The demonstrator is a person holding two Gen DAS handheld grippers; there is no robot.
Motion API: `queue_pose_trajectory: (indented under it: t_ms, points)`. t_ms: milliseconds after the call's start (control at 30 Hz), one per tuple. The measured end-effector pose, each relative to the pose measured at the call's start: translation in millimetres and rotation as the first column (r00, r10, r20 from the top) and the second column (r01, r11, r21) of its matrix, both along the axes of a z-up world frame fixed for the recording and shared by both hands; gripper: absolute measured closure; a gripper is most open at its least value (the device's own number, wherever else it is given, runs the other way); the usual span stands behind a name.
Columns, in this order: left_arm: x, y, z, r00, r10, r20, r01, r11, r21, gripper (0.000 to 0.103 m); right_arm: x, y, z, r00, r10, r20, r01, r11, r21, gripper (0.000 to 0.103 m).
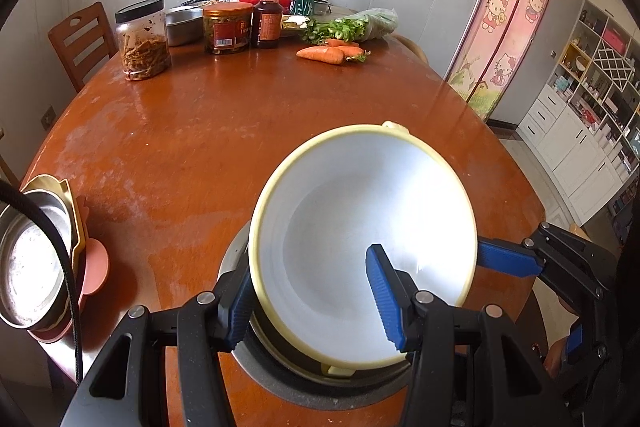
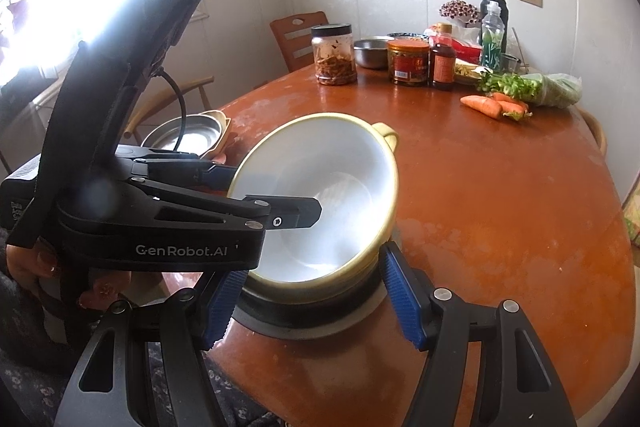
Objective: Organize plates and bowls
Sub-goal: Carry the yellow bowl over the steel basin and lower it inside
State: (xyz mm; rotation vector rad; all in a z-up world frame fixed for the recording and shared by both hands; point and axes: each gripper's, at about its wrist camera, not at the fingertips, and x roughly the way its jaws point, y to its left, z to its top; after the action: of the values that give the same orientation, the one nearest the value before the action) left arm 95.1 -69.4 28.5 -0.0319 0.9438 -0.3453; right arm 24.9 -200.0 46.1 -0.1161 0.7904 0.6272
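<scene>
White bowl (image 1: 360,227), yellow-rimmed, sits tilted on a dark plate (image 1: 280,383) at the lower centre of the frame, near the table (image 1: 200,131) edge. That tilt is the worry: let go unevenly and it could rock off or slide toward the edge. Left gripper (image 1: 316,303) is clamped on the bowl's wall, one pad inside, one outside, jaws partly closed. Right gripper (image 2: 316,301), half open, straddles the plate's near rim; whether it's touching, can't tell.

"GenRobot.AI" on left gripper (image 2: 280,193) body
</scene>
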Motion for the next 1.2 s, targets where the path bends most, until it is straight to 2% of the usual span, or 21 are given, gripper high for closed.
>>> queue_pose_trajectory:
  t_ms: [567, 1200]
  points:
    - [-7, 4, 3, 1.000, 0.002, 0.018, -0.002, 1.000, 0.006, 0.051, 3, -1, -6, 1.000, -0.015, -0.027, 0.015, 1.000, -0.003, 0.033]
    - [-16, 13, 21, 0.996, 0.037, 0.079, -0.038, 0.999, 0.002, 0.047, 3, -9, -2, 0.999, -0.042, -0.023, 0.042, 0.999, 0.025, 0.028]
